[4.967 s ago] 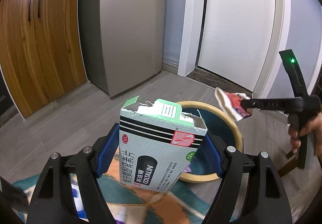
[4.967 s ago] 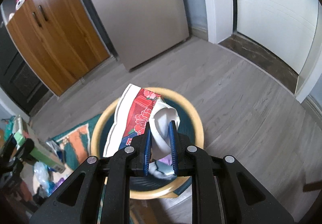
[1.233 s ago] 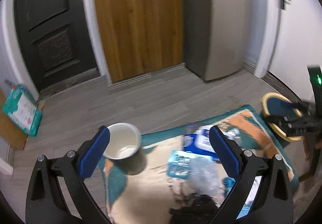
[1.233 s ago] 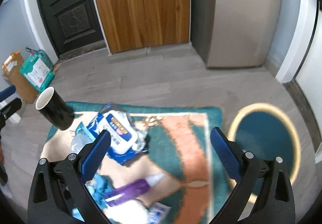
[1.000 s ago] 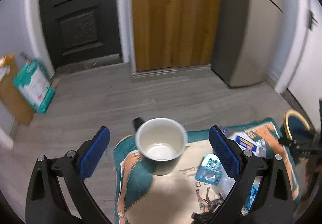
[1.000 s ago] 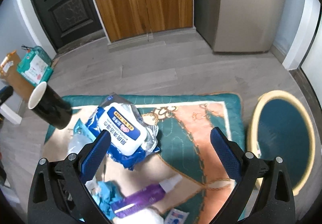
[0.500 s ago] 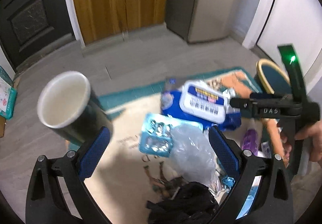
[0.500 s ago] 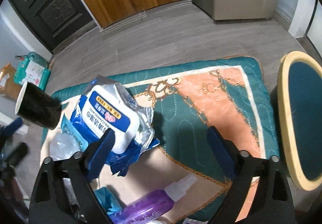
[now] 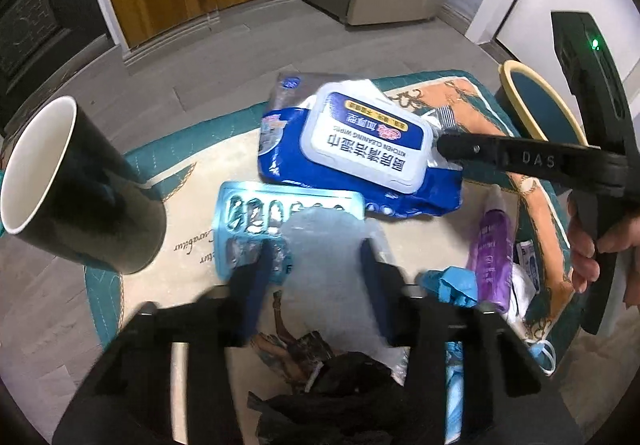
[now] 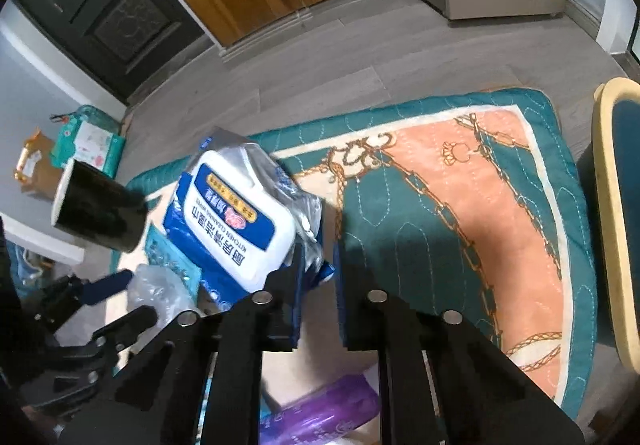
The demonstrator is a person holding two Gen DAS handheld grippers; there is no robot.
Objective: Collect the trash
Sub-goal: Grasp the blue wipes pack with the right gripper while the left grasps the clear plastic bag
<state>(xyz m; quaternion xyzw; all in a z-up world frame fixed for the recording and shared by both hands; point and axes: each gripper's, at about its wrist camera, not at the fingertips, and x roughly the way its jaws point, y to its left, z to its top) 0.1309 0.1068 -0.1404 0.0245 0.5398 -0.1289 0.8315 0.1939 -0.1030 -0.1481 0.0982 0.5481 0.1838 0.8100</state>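
On the teal and orange rug (image 10: 448, 213) lies a scatter of trash: one blue-and-white wet-wipe pack (image 9: 360, 149), one light-blue blister sheet (image 9: 256, 213), one crumpled clear plastic bag (image 9: 328, 253), one purple bottle (image 9: 492, 245), one black cup (image 9: 76, 189) tipped on its side at the left edge, some crumpled blue scraps (image 9: 452, 285) and a dark wad (image 9: 340, 397) at the near edge.

The left gripper (image 9: 316, 269) points steeply down over the clear bag. Its jaws are closing, with the bag between them and the left finger lying over the near corner of the blister sheet; whether the pads already press the bag cannot be told through the blur.

The right gripper (image 10: 318, 265) is at the right end of the wipe pack. Its jaws are closing too, nearly together, with the crinkled silver edge of the pack's wrapper between the blue pads. A hand (image 9: 596, 245) grips its handle at the right.

One round bin (image 10: 616, 213), cream-rimmed with a dark blue inside, stands just off the rug's right side. Two packages (image 10: 64, 153) sit against the far left wall.
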